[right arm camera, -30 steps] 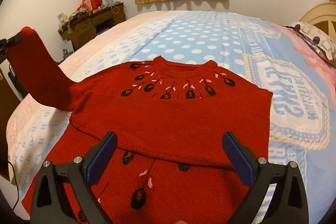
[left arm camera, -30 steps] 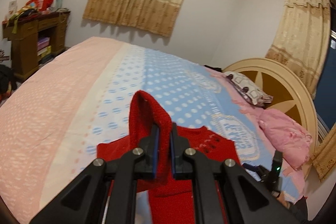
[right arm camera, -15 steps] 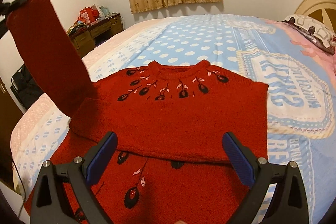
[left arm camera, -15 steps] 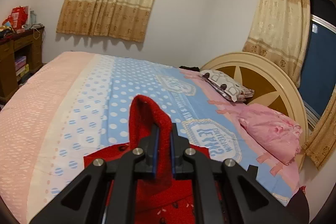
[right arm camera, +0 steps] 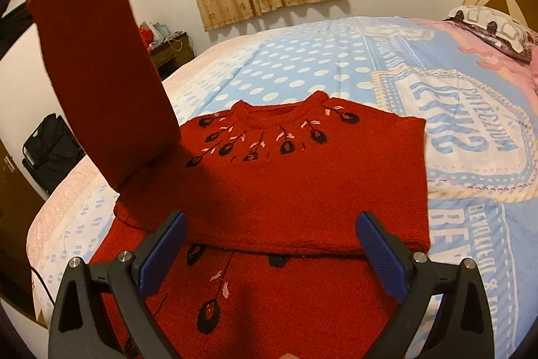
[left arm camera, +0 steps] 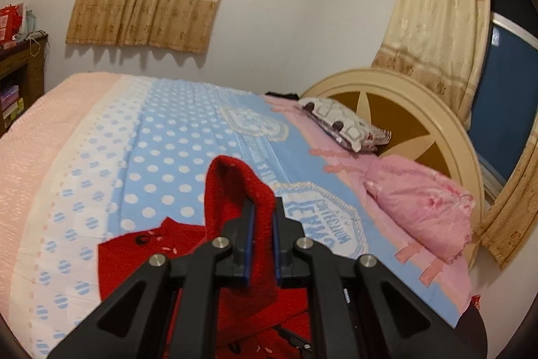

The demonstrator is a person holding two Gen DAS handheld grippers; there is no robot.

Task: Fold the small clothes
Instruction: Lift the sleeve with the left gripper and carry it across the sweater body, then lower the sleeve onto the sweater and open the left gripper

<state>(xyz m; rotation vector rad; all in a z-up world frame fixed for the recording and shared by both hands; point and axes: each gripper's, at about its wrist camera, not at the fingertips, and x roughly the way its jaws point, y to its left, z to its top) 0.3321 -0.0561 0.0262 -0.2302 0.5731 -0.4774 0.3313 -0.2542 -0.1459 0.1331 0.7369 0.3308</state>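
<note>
One sleeve [right arm camera: 101,69] lifted off a red sweater [right arm camera: 302,177] on the bed [right arm camera: 302,63].
Left tool [left arm camera: 261,224] pinches the sleeve cuff, holding it above the sweater's body; right tool [right arm camera: 269,251] hovers spread wide over the folded hem.

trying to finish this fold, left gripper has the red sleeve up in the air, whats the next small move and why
Probably carry the sleeve across and lower it onto the sweater body. The left gripper holds the cuff raised, the body lies flat on the bed, and the right gripper hovers open.
</note>
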